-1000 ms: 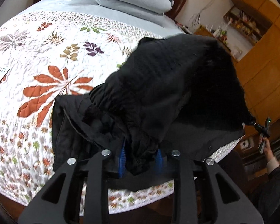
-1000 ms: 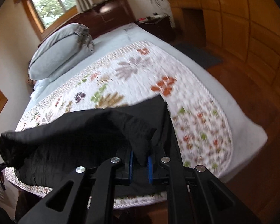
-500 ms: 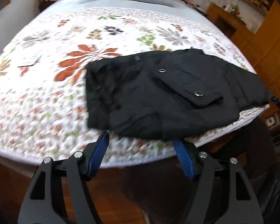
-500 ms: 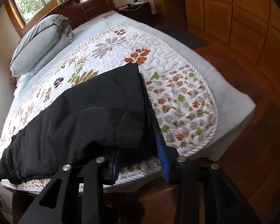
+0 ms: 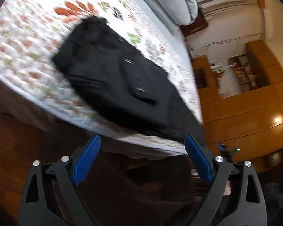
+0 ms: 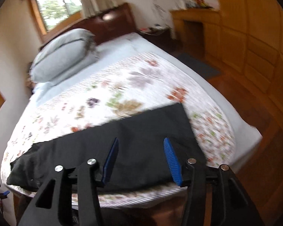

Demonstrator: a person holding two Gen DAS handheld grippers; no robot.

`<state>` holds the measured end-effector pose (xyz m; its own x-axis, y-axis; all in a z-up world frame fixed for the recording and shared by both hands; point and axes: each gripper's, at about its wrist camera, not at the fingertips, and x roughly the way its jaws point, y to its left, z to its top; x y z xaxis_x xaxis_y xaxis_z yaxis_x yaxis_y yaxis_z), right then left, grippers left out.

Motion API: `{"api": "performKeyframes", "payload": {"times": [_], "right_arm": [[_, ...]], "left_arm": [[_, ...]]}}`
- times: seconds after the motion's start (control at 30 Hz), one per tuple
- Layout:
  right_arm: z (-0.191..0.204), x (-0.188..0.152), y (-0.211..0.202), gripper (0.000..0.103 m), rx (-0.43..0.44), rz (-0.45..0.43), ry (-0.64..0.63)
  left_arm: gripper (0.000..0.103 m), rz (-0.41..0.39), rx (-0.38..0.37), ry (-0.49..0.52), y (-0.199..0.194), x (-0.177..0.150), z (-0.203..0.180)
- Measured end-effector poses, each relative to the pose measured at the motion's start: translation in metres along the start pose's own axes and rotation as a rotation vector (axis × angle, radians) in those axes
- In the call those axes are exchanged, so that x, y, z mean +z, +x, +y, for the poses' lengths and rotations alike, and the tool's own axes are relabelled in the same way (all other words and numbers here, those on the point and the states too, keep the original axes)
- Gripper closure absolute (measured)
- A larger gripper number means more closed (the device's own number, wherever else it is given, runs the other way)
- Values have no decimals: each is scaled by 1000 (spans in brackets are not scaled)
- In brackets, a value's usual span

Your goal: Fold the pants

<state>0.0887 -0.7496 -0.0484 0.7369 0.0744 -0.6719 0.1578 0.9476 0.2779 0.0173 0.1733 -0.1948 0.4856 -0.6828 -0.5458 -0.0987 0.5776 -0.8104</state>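
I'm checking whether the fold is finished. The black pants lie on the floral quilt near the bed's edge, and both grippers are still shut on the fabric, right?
Not quite. The black pants do lie on the floral quilt near the bed's edge, but the left gripper and right gripper are open, holding nothing, as both wrist views show.

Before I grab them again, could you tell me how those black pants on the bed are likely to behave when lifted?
The pants will probably be floppy: they lie flat and follow the bed. They look thick, with a buttoned pocket flap, so perhaps heavy for their size. Lifted at one edge, the fold would likely fall open. Both tongs, left and right, are open.
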Motion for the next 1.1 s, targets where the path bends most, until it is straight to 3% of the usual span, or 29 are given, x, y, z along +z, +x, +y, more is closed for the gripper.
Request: {"api": "performKeyframes", "payload": {"times": [0.07, 0.17, 0.3, 0.37, 0.47, 0.5, 0.57, 0.67, 0.7, 0.73, 0.8, 0.93, 1.03, 1.1], "right_arm": [[24, 3, 3, 50, 52, -6, -29], [63, 0, 12, 50, 110, 11, -92], [101, -12, 21, 49, 145, 42, -181], [113, -18, 24, 49, 151, 56, -202], [123, -25, 29, 48, 154, 72, -218], [125, -27, 31, 47, 164, 77, -209], [125, -31, 35, 46, 182, 87, -189], [119, -34, 40, 46, 203, 103, -136], [115, -35, 41, 46, 211, 105, -112], [110, -36, 42, 46, 217, 106, -91], [96, -36, 43, 46, 210, 105, -35], [51, -37, 38, 45, 142, 84, 99], [7, -45, 23, 45, 73, 54, 204], [-28, -56, 13, 43, 27, 38, 297]], "left_arm": [[13, -36, 12, 3, 13, 8, -3], [13, -45, 111, -31, 36, 28, 2], [14, -74, 143, -66, 52, 50, 7], [19, -121, 158, -48, 51, 64, 4], [35, -182, 206, 60, 44, 82, -5], [36, -170, 236, 54, 47, 86, -1], [39, -71, 355, -28, 64, 88, 24], [47, -85, 348, -13, 61, 77, 32], [43, -113, 336, 0, 53, 73, 26], [31, -155, 341, 11, 43, 66, 20], [16, -260, 397, 25, 20, 53, 8], [16, -434, 510, 128, -20, 31, -32], [10, -452, 532, 274, -16, 38, -69], [4, -427, 561, 415, 15, 37, -103]]}}
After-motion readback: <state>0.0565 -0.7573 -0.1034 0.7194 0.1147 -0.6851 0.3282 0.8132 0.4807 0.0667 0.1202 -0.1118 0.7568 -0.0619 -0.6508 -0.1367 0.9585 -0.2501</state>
